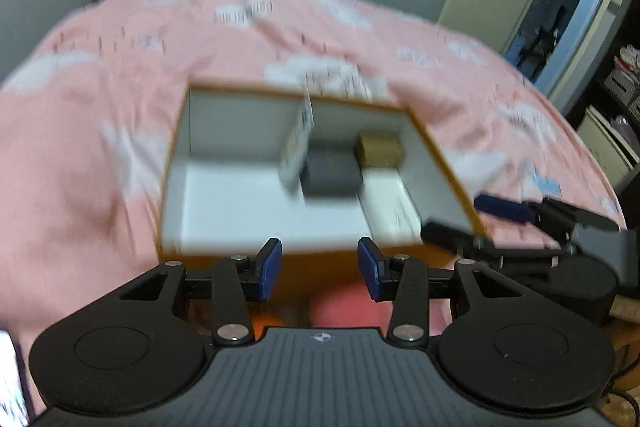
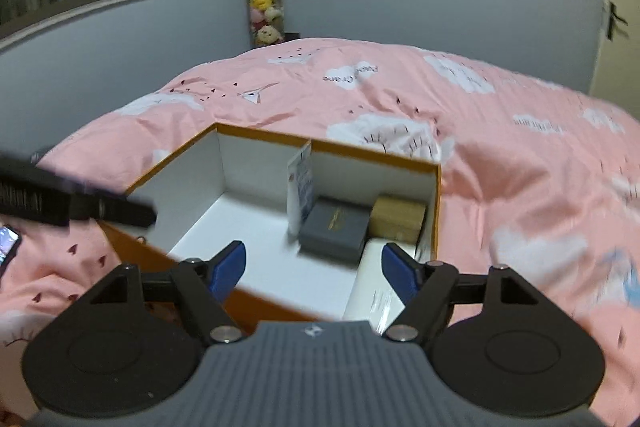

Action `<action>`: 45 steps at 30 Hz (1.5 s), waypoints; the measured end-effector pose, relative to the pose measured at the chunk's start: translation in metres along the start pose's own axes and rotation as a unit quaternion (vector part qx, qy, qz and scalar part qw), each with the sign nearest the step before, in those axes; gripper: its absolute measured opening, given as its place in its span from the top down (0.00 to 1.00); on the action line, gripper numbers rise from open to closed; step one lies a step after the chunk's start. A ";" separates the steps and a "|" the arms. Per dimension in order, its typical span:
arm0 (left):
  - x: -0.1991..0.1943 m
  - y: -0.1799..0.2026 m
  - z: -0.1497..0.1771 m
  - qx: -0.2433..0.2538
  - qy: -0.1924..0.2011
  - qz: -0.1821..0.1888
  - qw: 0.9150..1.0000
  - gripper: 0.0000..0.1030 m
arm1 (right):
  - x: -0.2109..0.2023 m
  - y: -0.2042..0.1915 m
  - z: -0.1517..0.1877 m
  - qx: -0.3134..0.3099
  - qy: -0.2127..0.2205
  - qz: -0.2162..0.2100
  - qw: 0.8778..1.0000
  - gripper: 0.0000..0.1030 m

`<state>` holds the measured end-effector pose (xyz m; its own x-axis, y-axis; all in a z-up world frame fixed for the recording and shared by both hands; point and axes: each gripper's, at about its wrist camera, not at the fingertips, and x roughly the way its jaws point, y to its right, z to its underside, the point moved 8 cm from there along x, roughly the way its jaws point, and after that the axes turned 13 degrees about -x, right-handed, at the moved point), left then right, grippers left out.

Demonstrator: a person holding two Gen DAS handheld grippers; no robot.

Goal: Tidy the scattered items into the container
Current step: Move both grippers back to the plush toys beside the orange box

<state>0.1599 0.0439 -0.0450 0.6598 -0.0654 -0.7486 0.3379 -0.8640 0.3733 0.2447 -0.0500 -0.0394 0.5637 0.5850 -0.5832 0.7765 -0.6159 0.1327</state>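
Both grippers, left (image 1: 319, 269) and right (image 2: 313, 271), had fingers wide apart, holding nothing. Just beyond them sat the orange box (image 2: 332, 149), already holding a white box (image 2: 370, 281), grey case (image 2: 334, 229), tan box (image 2: 398, 217) and upright card (image 2: 301, 183). Looked basically done; no strays visible on the bed (image 2: 520, 147).

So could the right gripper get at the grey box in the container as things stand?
Probably yes. The right gripper is open over the container's near edge, and the grey box lies uncovered just ahead, though a card and brown box flank it closely.
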 end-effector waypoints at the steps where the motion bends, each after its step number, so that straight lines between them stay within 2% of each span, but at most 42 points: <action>1: 0.001 -0.002 0.012 -0.001 -0.018 0.000 1.000 0.53 | -0.002 -0.003 0.007 0.010 -0.002 0.000 1.000 0.25; 3: 0.003 -0.001 0.033 0.009 -0.047 -0.005 0.999 0.53 | -0.005 -0.009 0.018 0.021 -0.004 0.001 1.000 0.25; 7: 0.008 0.000 0.061 0.014 -0.091 -0.017 0.996 0.53 | -0.016 -0.015 0.040 0.029 -0.017 0.025 0.999 0.12; 9: 0.010 -0.003 0.075 0.005 -0.116 -0.020 0.993 0.53 | -0.021 -0.017 0.046 0.027 -0.021 0.036 0.999 0.12; 14: 0.011 -0.016 0.089 -0.060 -0.155 -0.012 0.986 0.53 | -0.031 -0.022 0.058 0.015 -0.027 0.044 0.999 0.11; 22: 0.010 -0.040 0.112 -0.145 -0.196 -0.029 0.969 0.52 | -0.037 -0.034 0.081 -0.009 -0.042 0.042 0.998 0.11; 27: 0.015 -0.046 0.116 -0.173 -0.204 -0.032 0.963 0.52 | -0.032 -0.041 0.090 -0.015 -0.055 0.043 0.997 0.11; 32: 0.024 -0.049 0.119 -0.200 -0.216 -0.030 0.955 0.45 | -0.030 -0.047 0.090 -0.027 -0.055 0.039 0.997 0.11; 37: 0.036 -0.049 0.122 -0.215 -0.226 -0.022 0.950 0.39 | -0.029 -0.051 0.090 -0.033 -0.058 0.036 0.997 0.11; 40: 0.042 -0.053 0.124 -0.235 -0.233 -0.013 0.944 0.36 | -0.028 -0.051 0.091 -0.037 -0.061 0.044 0.996 0.11; 45: 0.047 -0.055 0.122 -0.256 -0.238 0.000 0.937 0.36 | -0.024 -0.048 0.096 -0.027 -0.077 0.044 0.996 0.11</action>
<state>0.0901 0.0276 -0.1677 0.3274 -0.3860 -0.8625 0.6963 -0.5184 0.4964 0.1671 -0.0853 -0.1092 0.5832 0.4399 -0.6829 0.7424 -0.6299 0.2282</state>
